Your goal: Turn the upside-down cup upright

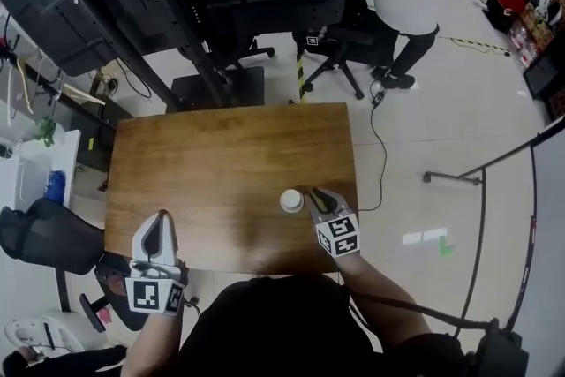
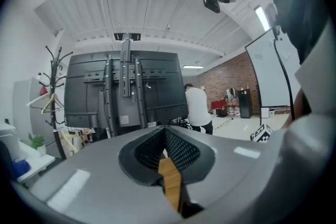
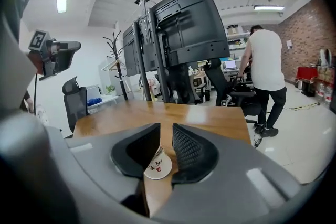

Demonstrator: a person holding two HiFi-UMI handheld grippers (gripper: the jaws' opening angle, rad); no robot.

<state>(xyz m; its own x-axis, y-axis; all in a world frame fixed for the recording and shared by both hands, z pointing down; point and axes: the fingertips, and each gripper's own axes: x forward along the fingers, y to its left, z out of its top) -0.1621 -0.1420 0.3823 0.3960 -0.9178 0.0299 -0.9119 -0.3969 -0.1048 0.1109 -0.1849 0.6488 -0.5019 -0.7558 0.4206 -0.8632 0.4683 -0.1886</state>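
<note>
The paper cup (image 1: 291, 201) stands mouth-down near the table's (image 1: 203, 154) front edge, between my right gripper's (image 1: 313, 195) parted jaws, unpinched. It's light and crushable (thin paper, I judge), so grip the sidewall gently. The left gripper (image 1: 160, 221) is closed, empty.

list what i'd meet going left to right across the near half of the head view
office chair → left gripper → cup → right gripper

Free: bare tabletop (image 1: 221, 154) from far edge to centre | Obstacles: cup (image 1: 291, 201) toward near-right corner, right gripper (image 1: 314, 195) just beside it; left gripper (image 1: 161, 218) over near-left corner; screen stand (image 1: 212, 13) beyond far edge
</note>
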